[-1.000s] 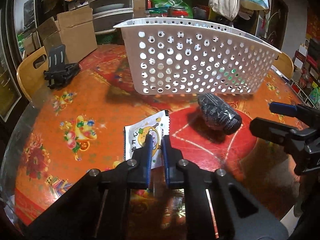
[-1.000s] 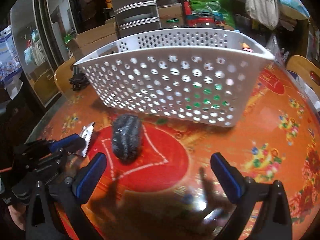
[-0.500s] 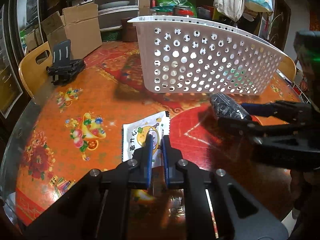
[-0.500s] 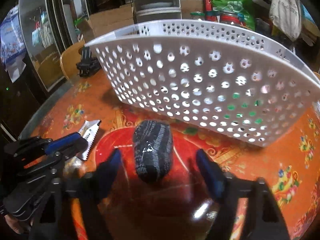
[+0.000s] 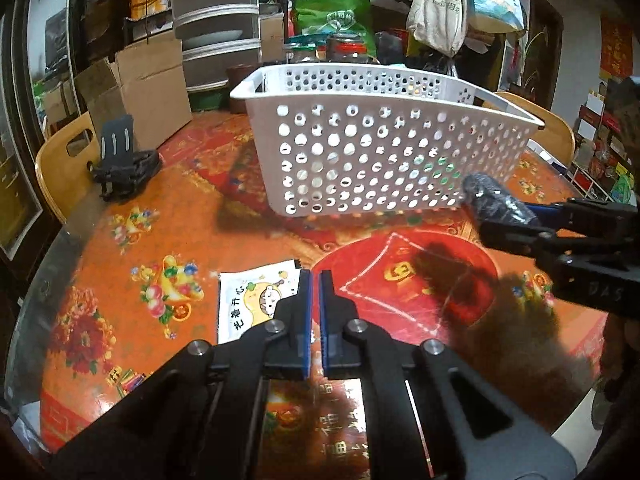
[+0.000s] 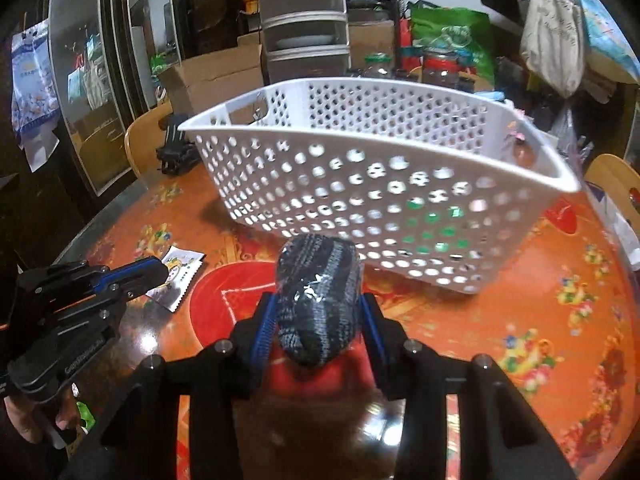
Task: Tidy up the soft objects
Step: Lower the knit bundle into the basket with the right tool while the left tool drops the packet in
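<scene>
Your right tool is clamped on the dark rolled sock bundle, one blue pad on each flank, most of the roll sticking out ahead of the tips. It's raised off the surface, just in front of the white perforated basket, which sits toward the far edge. From the left side, that bundle shows right against the basket's near wall. Your left tool has its pads nearly together with nothing between them, over the cartoon-printed packet lying flat near the middle of the surface.
</scene>
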Demonstrator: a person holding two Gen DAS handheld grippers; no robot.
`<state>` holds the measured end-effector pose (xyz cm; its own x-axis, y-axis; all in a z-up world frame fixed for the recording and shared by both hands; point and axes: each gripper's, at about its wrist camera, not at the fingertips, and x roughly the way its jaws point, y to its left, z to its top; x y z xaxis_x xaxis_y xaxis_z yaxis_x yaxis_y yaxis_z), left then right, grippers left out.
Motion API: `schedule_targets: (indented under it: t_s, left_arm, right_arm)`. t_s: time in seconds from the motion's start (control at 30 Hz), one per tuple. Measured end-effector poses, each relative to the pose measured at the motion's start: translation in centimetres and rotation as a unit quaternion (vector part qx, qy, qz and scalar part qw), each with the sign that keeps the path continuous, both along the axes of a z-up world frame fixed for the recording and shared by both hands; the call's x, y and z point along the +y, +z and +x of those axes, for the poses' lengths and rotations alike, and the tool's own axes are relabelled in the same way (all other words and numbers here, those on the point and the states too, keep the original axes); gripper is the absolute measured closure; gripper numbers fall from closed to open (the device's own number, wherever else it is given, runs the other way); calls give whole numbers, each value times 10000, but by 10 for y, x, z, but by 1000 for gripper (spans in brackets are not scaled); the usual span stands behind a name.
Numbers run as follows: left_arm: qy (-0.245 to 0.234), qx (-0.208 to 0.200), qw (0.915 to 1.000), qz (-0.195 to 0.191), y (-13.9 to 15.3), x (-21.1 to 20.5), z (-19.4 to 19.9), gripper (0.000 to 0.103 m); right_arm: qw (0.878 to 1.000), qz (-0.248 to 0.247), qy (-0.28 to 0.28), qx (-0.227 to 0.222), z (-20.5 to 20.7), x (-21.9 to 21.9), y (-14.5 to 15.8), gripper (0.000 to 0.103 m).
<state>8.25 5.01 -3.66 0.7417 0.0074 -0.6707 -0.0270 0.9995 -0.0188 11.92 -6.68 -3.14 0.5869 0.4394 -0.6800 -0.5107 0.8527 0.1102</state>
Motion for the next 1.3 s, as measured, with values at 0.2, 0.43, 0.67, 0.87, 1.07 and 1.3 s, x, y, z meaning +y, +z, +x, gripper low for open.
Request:
schedule_targets:
  t_s: [0.2,0.43,0.67,0.87,1.07,1.3]
  left_arm:
    - [52,96,9999,-14,4,24,-1,90]
    - [169,507,9985,-77,-20,34,13,41]
    - [276,884,9955,-199,-39,38,29,41]
    - [195,839,9960,-233,-37,36,30,71]
    - [173,722,9971,-152,-34,32,26,85]
    - [215,312,9992,-126,-11,27,6,99]
  right_arm:
    - [9998,64,-145,-116,-11,-31,11,61]
    - [9996,192,-200,-23,-11,-44,5,61]
    - [9996,219,-190,-32,-15,-49,6,61]
    - [9995,233,-234,-29,-16,-52,6,61]
    - [9995,224,-220,-37,-20,-51,7,61]
    - [9993,273,-226,-116,-25,-54,12,61]
